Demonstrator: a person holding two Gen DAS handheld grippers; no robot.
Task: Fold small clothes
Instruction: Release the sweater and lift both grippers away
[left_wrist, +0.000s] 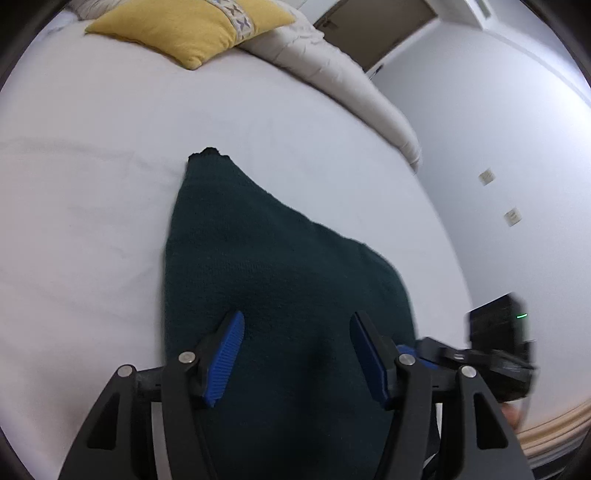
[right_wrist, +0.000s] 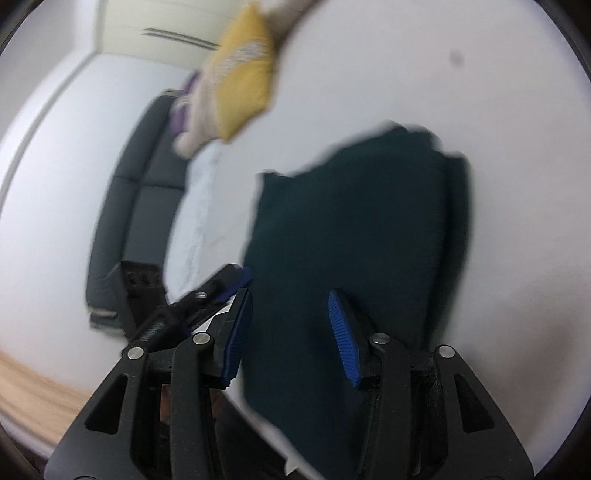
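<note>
Right now I see both my left gripper (left_wrist: 297, 354) and right gripper (right_wrist: 291, 334) released, blue pads apart over the dark green garment (left_wrist: 273, 266) on the white bed (left_wrist: 92, 206). Beyond them: a yellow cushion (left_wrist: 184, 31), beige duvet (left_wrist: 343, 81).

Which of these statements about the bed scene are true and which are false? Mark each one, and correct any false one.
1. The dark green garment lies on a white bed sheet. True.
2. The left gripper is clamped shut on a red towel. False: its blue pads stand apart over the green garment, gripping nothing.
3. A yellow cushion sits at the far end of the bed. True.
4. The right gripper is fully closed. False: its pads are apart, with the garment below them.
5. The yellow cushion rests on top of the garment. False: bare sheet separates them.
</note>
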